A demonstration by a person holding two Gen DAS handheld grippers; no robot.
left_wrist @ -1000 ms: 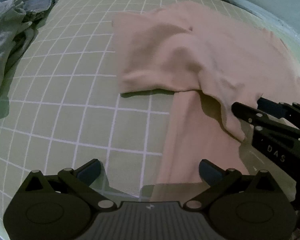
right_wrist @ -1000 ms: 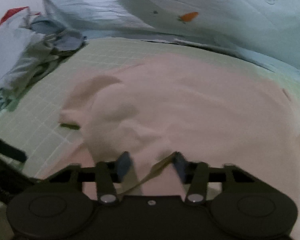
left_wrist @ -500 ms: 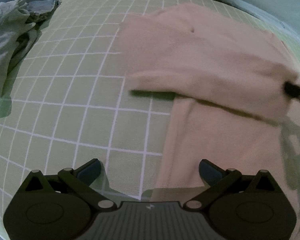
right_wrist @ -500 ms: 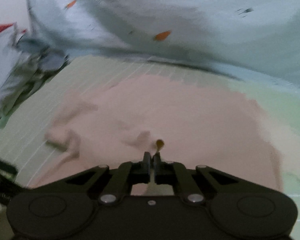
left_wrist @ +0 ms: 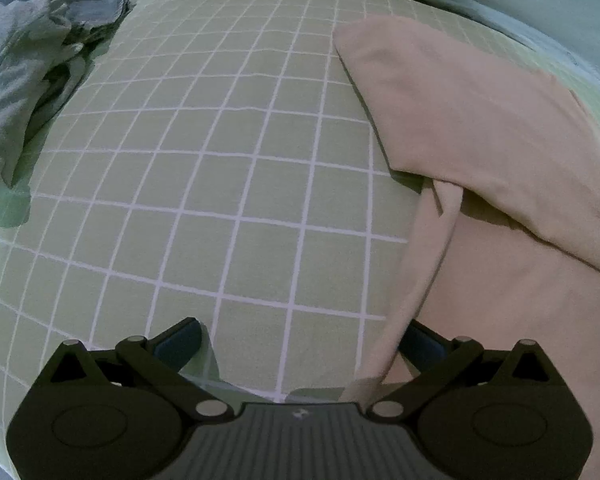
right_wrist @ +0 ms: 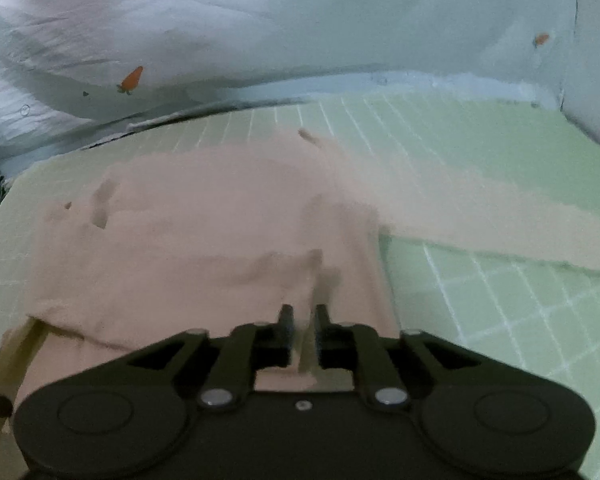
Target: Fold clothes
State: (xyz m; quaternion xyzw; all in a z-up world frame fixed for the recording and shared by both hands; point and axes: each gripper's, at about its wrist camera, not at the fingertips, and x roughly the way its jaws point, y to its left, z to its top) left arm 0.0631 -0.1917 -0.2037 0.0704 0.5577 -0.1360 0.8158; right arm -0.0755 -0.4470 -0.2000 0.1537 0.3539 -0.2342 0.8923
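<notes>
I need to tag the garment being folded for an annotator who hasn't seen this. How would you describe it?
Find the green mat with white grid lines. On its right side lies the pink garment, partly folded over itself. Unlike the crumpled grey clothes heaped at the mat's left edge, it is pale pink, smooth and spread flat.

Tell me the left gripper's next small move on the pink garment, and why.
Probably shift the left gripper slightly right and close. Its jaws stand wide open, and only the pink garment's near edge sits by the right jaw, so closing here would likely catch little cloth.

Pink garment (right_wrist: 204, 232) blurred — right edge cropped
</notes>
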